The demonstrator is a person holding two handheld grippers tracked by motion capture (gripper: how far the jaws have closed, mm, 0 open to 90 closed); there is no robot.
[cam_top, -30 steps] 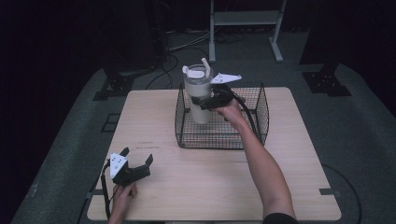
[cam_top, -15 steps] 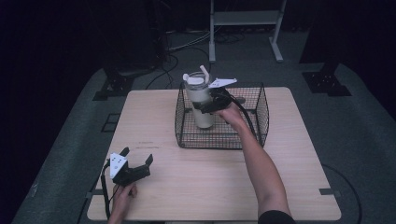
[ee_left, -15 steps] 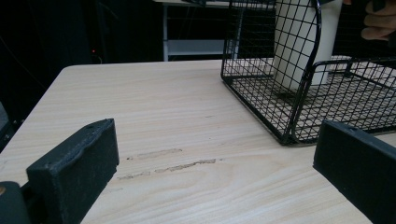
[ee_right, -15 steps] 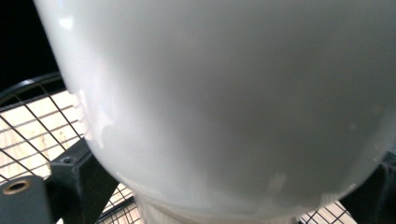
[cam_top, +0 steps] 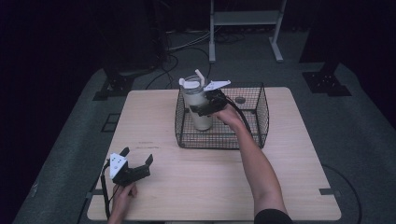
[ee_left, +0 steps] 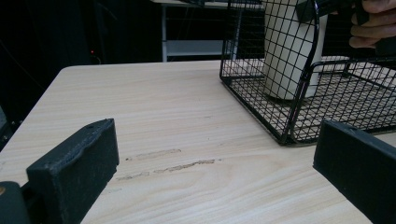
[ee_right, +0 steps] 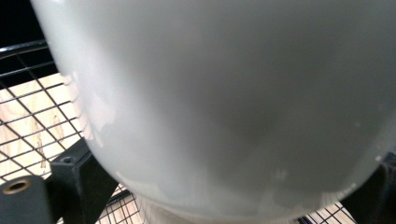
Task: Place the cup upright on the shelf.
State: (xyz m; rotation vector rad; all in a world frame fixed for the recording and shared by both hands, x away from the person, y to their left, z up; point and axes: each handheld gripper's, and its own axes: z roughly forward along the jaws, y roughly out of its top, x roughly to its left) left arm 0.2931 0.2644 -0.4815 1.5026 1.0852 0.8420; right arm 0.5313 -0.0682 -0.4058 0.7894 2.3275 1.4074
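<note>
- Centrally, a tall white tumbler w/ lid and straw stands upright inside a black wire basket, at the basket's left end, on a pale wood surface.
- Right gripper reaches over the basket rim; its jaws sit either side of the tumbler's upper body, clamped on it as far as the close view suggests.
- Left gripper rests near the surface's front-left corner, well apart from the basket, jaws wide apart, nothing between them.
- Handling, as a judgement: tumbler looks rigid and smooth, so prob. slippery; weight unknown, contents not visible. Best hold is around the body below the lid, not the straw.
- Basket holds the tumbler; a small round item lies farther back, too small to identify.
</note>
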